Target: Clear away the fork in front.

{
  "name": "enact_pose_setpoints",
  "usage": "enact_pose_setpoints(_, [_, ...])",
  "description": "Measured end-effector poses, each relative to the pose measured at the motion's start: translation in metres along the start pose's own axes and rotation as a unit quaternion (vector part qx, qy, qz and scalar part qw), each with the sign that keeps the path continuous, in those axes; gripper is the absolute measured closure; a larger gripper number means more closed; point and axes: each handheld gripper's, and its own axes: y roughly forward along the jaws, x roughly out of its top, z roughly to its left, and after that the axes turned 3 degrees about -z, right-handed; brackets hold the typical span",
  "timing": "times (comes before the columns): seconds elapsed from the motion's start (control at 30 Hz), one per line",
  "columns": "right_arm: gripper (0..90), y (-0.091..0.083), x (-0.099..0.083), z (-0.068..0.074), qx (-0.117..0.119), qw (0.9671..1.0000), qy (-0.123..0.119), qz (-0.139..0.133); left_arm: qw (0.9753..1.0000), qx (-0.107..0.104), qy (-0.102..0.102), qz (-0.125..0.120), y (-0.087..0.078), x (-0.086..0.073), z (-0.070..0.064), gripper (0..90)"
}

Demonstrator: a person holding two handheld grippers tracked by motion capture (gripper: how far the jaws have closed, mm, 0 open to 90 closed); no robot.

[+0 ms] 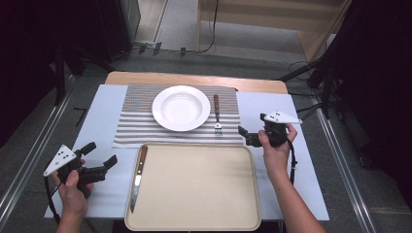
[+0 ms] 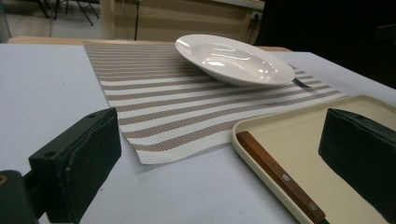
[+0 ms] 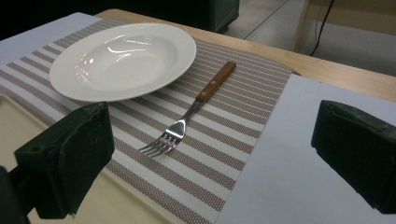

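A white deep plate (image 1: 181, 107) (image 2: 232, 58) (image 3: 122, 58) sits on a striped placemat (image 1: 141, 121) (image 2: 177, 100) (image 3: 233, 140). To its right on the mat lies a wooden-handled fork (image 1: 217, 113) (image 3: 192, 107), tines toward me. A wooden-handled knife (image 1: 138, 175) (image 2: 280, 177) lies along the left side of a beige tray (image 1: 194, 189) (image 2: 289, 135) (image 3: 18, 126). My left gripper (image 1: 103, 156) (image 2: 219, 172) is open, left of the tray near the knife handle. My right gripper (image 1: 245, 136) (image 3: 212, 154) is open, right of the fork, with nothing between its jaws.
A pale blue sheet (image 1: 97, 126) (image 2: 42, 88) (image 3: 280, 177) covers the wooden table (image 1: 194, 80) under the mat and tray. Dark stands and cables stand on the floor around the table.
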Motion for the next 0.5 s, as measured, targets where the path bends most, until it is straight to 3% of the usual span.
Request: enact_pose_setpoints(0.5, [0.0,0.037,0.025,0.000,0.003,0.9997,-0.002,0.025,0.9999,0.009,0.008,0.003,0.001,0.000,-0.002,0.6])
